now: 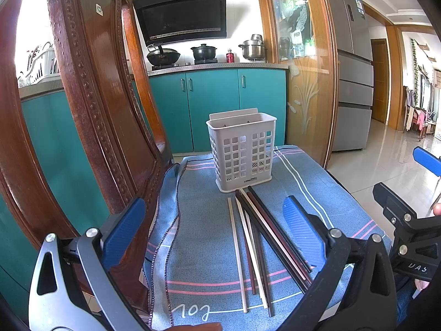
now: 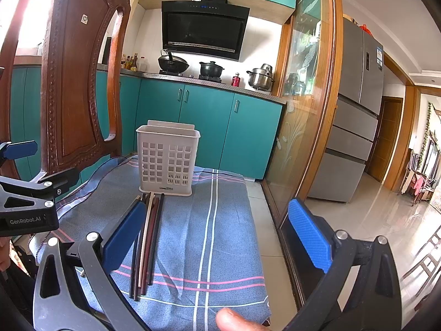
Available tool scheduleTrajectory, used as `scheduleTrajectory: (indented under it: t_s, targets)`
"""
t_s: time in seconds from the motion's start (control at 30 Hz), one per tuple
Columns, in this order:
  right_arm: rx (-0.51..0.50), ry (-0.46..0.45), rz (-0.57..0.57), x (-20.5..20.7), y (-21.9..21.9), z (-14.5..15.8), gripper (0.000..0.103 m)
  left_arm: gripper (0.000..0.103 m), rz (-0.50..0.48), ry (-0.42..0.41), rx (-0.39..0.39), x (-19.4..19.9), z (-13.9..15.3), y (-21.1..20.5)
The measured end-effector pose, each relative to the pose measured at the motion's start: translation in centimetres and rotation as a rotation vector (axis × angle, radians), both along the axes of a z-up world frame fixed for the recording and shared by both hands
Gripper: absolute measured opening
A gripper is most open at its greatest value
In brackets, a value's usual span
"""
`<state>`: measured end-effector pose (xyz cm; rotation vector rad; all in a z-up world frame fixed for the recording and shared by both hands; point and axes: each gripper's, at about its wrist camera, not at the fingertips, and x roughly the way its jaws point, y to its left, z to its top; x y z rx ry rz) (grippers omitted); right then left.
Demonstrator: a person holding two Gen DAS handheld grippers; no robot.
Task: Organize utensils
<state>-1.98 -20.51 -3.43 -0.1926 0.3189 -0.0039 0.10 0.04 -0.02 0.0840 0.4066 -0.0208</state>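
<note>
A white perforated utensil holder [image 1: 242, 153] stands upright on a blue striped cloth [image 1: 198, 248]; it also shows in the right wrist view [image 2: 166, 160]. Several chopsticks [image 1: 261, 242], cream, dark red and black, lie side by side on the cloth in front of it, also in the right wrist view [image 2: 147, 237]. My left gripper [image 1: 215, 231] is open and empty, its fingers either side of the chopsticks, above them. My right gripper [image 2: 217, 237] is open and empty, right of the chopsticks. Its left pad [image 2: 124, 237] overlaps them in view.
A carved wooden chair back [image 1: 91, 104] rises at the left of the cloth. Teal kitchen cabinets [image 1: 212, 104] with pots are behind. A glass sliding door [image 2: 300, 115] and tiled floor [image 2: 372, 220] lie to the right. The right gripper body [image 1: 408, 220] shows at the left view's right edge.
</note>
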Motion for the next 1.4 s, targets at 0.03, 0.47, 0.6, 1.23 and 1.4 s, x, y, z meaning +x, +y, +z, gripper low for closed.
scheduleTrajectory:
  t_s: [0.03, 0.47, 0.6, 1.23, 1.4]
  targets:
    - [0.000, 0.000, 0.000, -0.02, 0.01, 0.02, 0.100, 0.099, 0.001, 0.000, 0.000, 0.02, -0.01, -0.01]
    - [0.000, -0.001, 0.001, -0.08, 0.02, 0.02, 0.100, 0.099, 0.001, 0.001, 0.001, -0.28, 0.11, 0.02]
    - [-0.001, -0.002, 0.000, -0.09, 0.05, 0.00, 0.100, 0.099, 0.001, 0.001, 0.000, -0.26, 0.11, 0.02]
    - [-0.002, -0.004, 0.000, -0.16, 0.08, 0.08, 0.100, 0.099, 0.000, 0.002, 0.001, -0.17, -0.09, -0.09]
    - [-0.001, -0.004, 0.000, -0.19, 0.04, 0.16, 0.101, 0.099, 0.000, 0.003, 0.002, -0.16, -0.09, -0.10]
